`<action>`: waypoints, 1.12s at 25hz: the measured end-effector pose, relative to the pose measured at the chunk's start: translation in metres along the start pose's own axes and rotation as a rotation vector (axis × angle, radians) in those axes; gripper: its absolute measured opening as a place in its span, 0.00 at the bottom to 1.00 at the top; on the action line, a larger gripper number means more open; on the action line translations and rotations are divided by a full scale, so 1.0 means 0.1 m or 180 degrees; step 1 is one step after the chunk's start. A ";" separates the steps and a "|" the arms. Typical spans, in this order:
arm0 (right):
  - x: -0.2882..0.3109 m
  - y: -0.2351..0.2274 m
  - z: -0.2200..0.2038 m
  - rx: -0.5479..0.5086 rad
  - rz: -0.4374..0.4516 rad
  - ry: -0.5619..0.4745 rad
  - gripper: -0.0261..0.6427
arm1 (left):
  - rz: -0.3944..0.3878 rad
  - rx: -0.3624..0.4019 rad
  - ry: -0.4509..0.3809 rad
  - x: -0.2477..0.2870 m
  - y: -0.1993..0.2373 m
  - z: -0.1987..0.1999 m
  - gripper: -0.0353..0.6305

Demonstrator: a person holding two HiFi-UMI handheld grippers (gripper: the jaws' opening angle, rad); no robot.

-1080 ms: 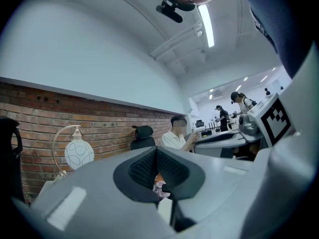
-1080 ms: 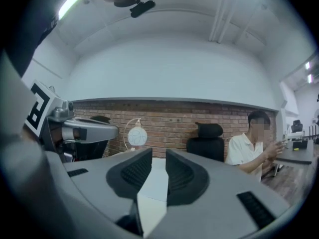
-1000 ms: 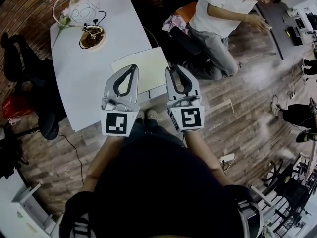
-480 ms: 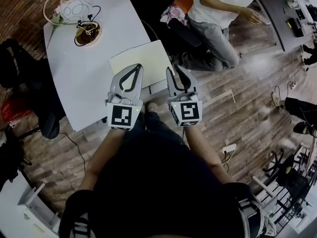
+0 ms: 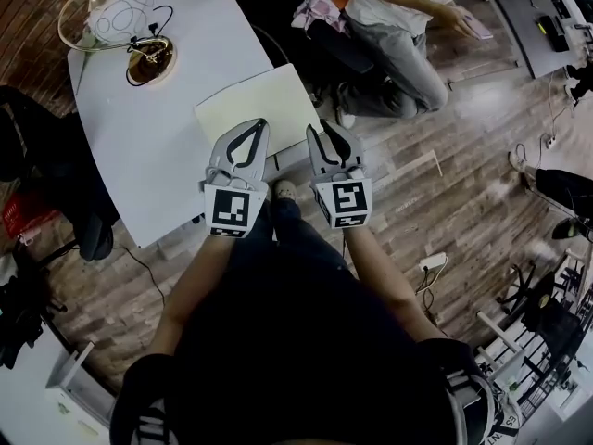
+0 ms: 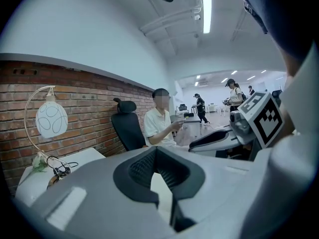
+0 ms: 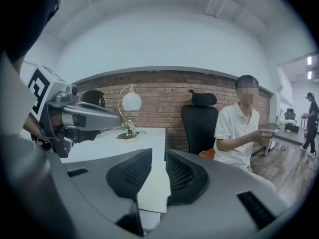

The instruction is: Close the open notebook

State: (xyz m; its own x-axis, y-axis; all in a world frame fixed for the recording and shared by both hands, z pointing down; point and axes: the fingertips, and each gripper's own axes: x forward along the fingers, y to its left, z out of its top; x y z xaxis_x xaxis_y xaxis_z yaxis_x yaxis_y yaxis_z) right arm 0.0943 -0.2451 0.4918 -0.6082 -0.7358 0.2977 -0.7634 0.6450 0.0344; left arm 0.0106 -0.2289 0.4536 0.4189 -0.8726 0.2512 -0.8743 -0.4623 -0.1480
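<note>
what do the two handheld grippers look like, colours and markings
The left gripper and right gripper match: light grey shells, curved tongs lined with ribbed black pads, and a white cube with black square markers at the back of each. The person wears a dark top.

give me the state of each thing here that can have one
notebook, open flat on the table, untouched
left gripper, fingers shut, empty
right gripper, fingers apart, empty
lamp, upright at the table's far corner, looks unlit
</note>
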 end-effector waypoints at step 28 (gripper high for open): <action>0.22 -0.35 -1.00 0.0540 -0.0136 0.0678 0.19 | -0.0588 0.0052 0.0483 0.69 -0.40 -0.57 0.05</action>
State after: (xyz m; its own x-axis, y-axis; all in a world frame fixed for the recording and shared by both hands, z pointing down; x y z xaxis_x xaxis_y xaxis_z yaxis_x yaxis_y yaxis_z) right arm 0.1296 -0.2630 0.5929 -0.5291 -0.6900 0.4939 -0.8237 0.5574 -0.1037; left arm 0.0601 -0.2616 0.5308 0.5287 -0.7398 0.4163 -0.7816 -0.6155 -0.1013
